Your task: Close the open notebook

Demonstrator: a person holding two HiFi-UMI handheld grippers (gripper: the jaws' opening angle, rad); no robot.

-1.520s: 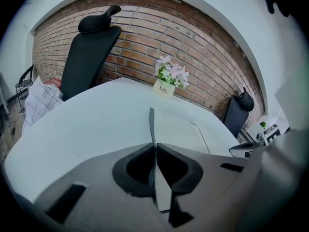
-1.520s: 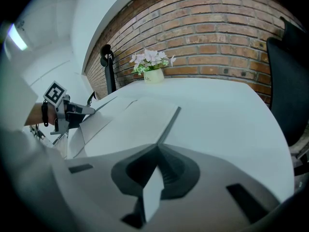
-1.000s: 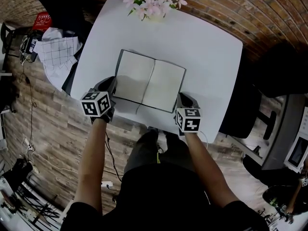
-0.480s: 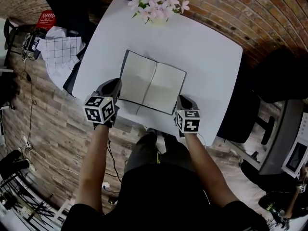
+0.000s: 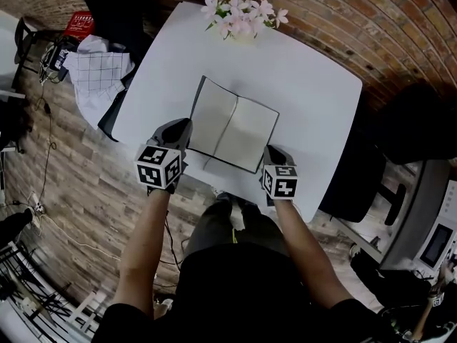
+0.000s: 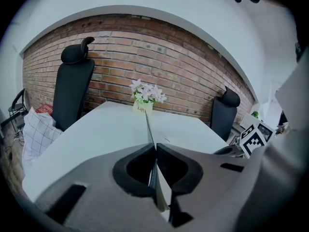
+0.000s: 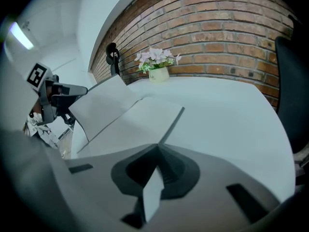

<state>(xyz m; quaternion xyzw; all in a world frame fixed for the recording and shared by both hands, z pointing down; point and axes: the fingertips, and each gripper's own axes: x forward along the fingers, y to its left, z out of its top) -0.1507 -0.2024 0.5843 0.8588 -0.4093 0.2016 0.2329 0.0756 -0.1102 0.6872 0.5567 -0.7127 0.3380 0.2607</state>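
Note:
An open notebook (image 5: 239,128) with blank pages and a dark cover lies on the white table (image 5: 307,77). My left gripper (image 5: 183,126) is shut on the notebook's left half at its near edge and holds that half raised off the table. In the left gripper view the cover and pages (image 6: 162,193) run edge-on between the closed jaws of the left gripper (image 6: 155,147). My right gripper (image 5: 270,151) is shut on the near right corner, which stays flat on the table. In the right gripper view a page corner (image 7: 151,193) shows inside the right gripper (image 7: 157,148), and the raised left half (image 7: 104,100) tilts up.
A pot of pink flowers (image 5: 243,16) stands at the table's far edge against the brick wall. A checked cloth (image 5: 100,73) lies over a seat at the left. Black chairs (image 5: 410,109) stand at the right and at the far left corner (image 6: 72,88).
My left gripper has risen and shifted right with the notebook's left half, which now stands steeper and looks narrower from above. The right gripper has kept still.

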